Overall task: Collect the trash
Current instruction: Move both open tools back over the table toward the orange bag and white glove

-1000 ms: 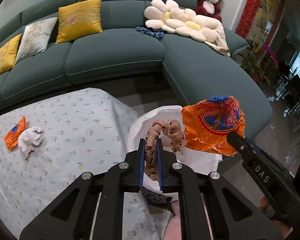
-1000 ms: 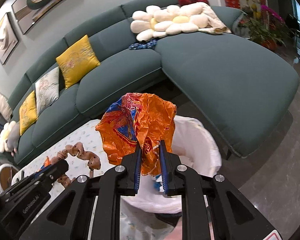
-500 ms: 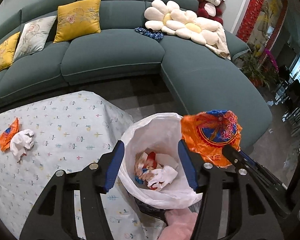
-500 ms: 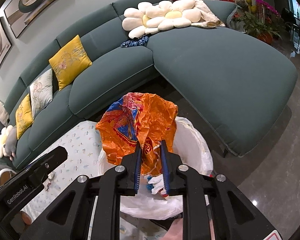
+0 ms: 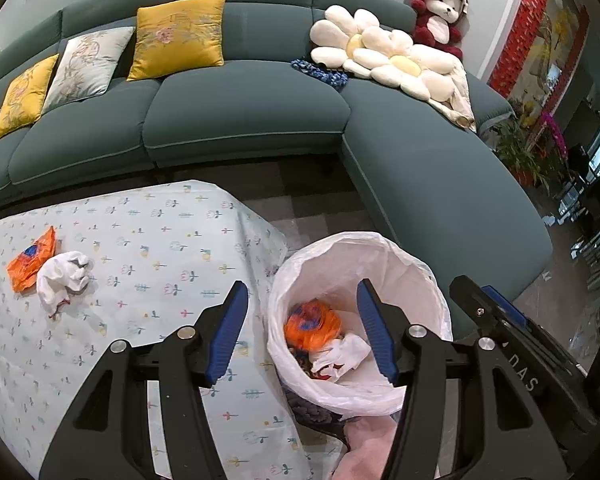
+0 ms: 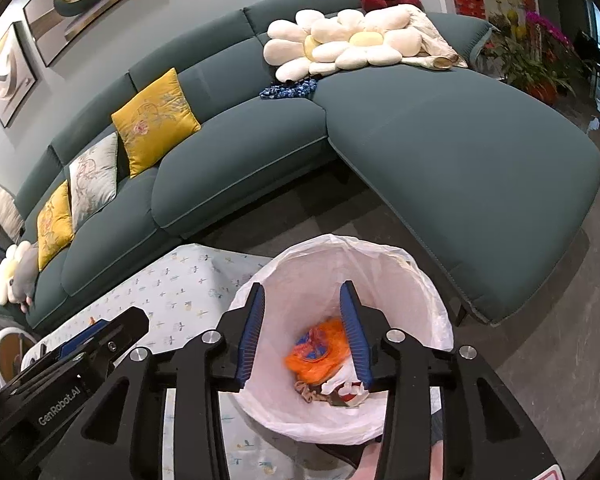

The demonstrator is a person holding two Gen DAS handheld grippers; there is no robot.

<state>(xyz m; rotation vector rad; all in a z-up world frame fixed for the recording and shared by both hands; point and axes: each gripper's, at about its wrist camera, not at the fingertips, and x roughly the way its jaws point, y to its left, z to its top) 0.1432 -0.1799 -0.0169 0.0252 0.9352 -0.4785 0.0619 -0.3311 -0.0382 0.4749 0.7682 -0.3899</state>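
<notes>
With both tongs hanging over the white-lined bin (image 6: 428, 280), the right gripper (image 6: 302, 326) has just spread its jaws and grips nothing, left gripper (image 5: 300, 328) is released too; orange wrapper (image 6: 320, 352) sits down inside, more trash (image 5: 46, 268) waits on the tablecloth (image 5: 160, 248)

Wrapper (image 5: 312, 326) in bin (image 5: 404, 256), right of table (image 5: 148, 248).
</notes>
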